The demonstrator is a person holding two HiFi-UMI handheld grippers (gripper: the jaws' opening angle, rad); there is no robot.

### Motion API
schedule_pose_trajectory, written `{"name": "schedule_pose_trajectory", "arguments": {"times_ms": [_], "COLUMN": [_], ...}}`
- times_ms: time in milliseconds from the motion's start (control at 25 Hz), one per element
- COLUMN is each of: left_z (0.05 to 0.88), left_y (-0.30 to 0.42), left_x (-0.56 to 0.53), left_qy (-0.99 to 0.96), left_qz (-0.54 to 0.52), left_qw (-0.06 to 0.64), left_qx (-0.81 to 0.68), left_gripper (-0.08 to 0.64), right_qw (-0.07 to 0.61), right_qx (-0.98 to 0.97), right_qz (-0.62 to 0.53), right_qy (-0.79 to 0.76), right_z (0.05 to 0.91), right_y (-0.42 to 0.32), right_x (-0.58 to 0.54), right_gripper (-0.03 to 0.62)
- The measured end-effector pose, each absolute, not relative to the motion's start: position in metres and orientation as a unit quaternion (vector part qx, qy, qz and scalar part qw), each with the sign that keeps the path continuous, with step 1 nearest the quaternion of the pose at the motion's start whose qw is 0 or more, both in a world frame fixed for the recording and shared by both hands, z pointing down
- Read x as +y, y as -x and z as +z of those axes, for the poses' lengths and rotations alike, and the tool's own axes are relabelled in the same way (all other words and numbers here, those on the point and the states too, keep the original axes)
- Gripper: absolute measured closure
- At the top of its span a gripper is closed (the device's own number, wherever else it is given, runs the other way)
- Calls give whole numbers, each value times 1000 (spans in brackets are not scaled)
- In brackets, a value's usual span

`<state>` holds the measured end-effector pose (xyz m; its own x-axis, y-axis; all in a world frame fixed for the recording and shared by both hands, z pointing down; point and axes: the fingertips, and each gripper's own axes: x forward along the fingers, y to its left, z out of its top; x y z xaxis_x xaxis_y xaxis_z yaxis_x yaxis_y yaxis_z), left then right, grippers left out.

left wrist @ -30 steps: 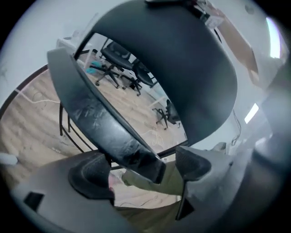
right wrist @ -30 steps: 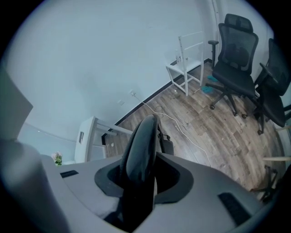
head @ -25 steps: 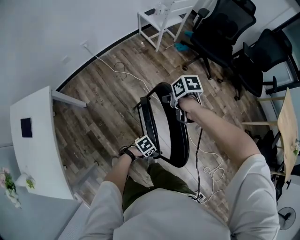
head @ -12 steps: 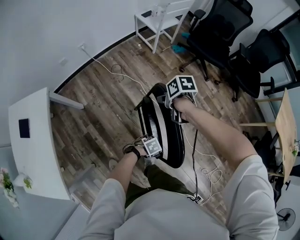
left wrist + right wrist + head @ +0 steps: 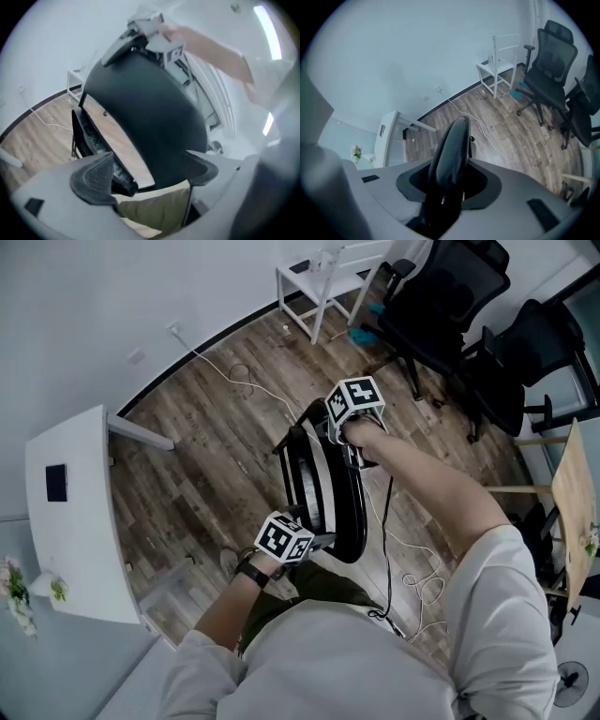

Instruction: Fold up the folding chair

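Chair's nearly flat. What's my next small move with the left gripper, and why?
Probably squeeze the seat toward the back with the left gripper: a wedge of floor shows between them, so the chair isn't flat. The right gripper is shut on the back's top edge, steadying it.

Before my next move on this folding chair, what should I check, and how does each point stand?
1. Right gripper shut on the chair's top edge: ok.
2. Left gripper clamped: not ok, jaws apart around the lower edge.
3. Seat and back closed together: not ok, a gap shows.
4. White cable clear of the legs: cannot tell.
5. Office chairs stand apart: ok.
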<state>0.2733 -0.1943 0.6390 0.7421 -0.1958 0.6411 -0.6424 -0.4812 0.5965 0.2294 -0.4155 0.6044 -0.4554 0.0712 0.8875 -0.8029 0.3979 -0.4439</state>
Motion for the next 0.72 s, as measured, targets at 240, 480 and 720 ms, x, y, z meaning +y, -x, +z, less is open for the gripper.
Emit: {"name": "schedule_pose_trajectory", "arguments": {"times_ms": [240,480,720], "left_z": [560,559,580], "left_y": [-310,-324,-313], "left_x": [-204,-218,-225], "left_qy": [-813,-798,-767], "left_qz": [220,293,355], "left_qw": [403,315,252], "left_qx": [-359,-422,-470], "left_gripper": [118,118,118], "right_qw": [486,501,508], "right_qx": [-692,-696,-710], "right_qz": [475,465,436], "right_qy": [-242,-222,-219], "right_z": [608,604,601], "right_y": [-233,-211,-183], "right_x": [-414,-403,-395], "right_gripper": [443,428,433]}}
